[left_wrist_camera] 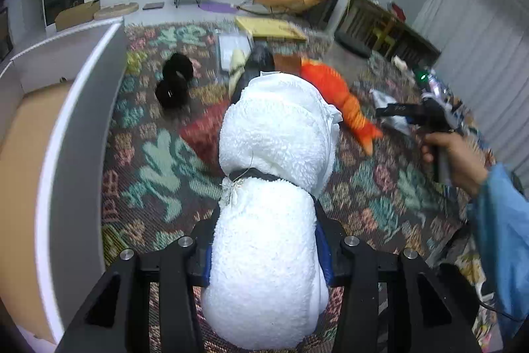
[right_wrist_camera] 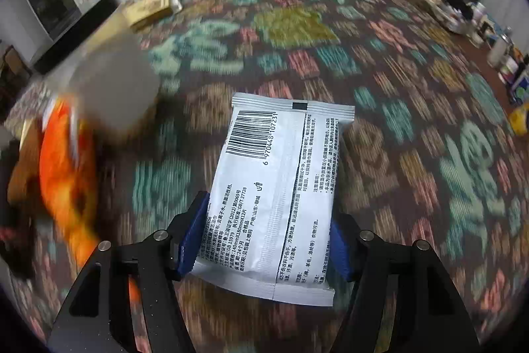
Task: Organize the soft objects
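My left gripper (left_wrist_camera: 264,257) is shut on a white fluffy plush toy (left_wrist_camera: 274,187) with a black band at its neck, held above the patterned rug. My right gripper (right_wrist_camera: 264,240) is shut on a white wet-wipes pack (right_wrist_camera: 281,187) with a barcode, held above the rug; the right gripper also shows in the left wrist view (left_wrist_camera: 413,113), in a hand with a blue sleeve. An orange plush fish (left_wrist_camera: 337,91) lies on the rug beyond the white toy; it shows blurred in the right wrist view (right_wrist_camera: 66,167). Two black fluffy items (left_wrist_camera: 175,78) lie further left.
A white-walled cardboard box (left_wrist_camera: 66,134) stands at the left, open on top. A dark plush and cream item (left_wrist_camera: 251,65), clear packaging and a yellow flat box (left_wrist_camera: 271,27) lie at the rug's far side. Clutter lines the right rug edge (right_wrist_camera: 489,32). A blurred grey object (right_wrist_camera: 115,88) sits near the fish.
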The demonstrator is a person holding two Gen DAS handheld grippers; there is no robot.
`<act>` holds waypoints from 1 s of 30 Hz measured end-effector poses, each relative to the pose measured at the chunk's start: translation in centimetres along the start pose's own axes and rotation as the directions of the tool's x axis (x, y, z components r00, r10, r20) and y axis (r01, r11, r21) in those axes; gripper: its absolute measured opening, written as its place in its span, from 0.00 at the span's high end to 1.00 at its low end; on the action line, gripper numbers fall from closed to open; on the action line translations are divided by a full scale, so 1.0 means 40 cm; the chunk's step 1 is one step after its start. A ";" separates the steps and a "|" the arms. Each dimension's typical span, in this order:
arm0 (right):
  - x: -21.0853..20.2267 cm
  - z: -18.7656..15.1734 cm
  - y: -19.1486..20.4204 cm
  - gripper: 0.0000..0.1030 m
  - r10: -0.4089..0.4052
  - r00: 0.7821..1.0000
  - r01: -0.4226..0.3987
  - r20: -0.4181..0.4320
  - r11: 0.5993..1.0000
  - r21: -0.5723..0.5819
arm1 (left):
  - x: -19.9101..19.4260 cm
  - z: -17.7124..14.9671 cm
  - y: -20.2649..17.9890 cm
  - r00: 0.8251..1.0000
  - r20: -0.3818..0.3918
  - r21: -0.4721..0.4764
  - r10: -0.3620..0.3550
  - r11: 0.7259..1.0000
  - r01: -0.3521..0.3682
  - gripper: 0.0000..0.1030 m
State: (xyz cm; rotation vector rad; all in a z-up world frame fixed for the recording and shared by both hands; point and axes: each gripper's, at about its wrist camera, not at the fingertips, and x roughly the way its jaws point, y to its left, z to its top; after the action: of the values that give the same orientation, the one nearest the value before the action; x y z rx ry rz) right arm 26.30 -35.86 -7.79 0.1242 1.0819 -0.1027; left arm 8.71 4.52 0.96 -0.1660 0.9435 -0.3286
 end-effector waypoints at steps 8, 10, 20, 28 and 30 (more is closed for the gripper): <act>-0.009 0.117 0.016 0.37 -0.073 0.996 0.076 0.060 0.996 -0.056 | -0.096 0.074 0.075 0.996 0.087 -0.074 0.029 0.997 -0.023 0.55; -0.083 0.135 0.030 0.37 -0.052 0.988 0.060 0.144 0.997 -0.050 | -0.130 0.079 0.113 0.991 0.109 -0.088 0.077 0.994 -0.068 0.55; -0.477 -0.022 0.540 0.37 0.365 0.911 -0.288 0.192 0.895 -0.340 | -0.295 -0.014 0.433 0.925 0.077 -0.257 0.371 0.904 -0.342 0.54; -0.552 -0.284 1.030 0.14 0.754 0.641 -0.753 -0.145 0.580 -0.310 | -0.338 -0.113 0.562 0.849 0.023 -0.372 0.527 0.793 -0.482 0.07; -0.555 -0.304 1.055 0.14 0.749 0.651 -0.739 -0.125 0.587 -0.332 | -0.360 -0.127 0.569 0.860 0.049 -0.391 0.508 0.802 -0.452 0.07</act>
State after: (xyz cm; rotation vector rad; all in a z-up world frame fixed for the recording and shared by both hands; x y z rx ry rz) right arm 11.42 8.17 8.33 0.2433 0.9228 0.8686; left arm 1.40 30.89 2.64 -0.2816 0.8535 0.3393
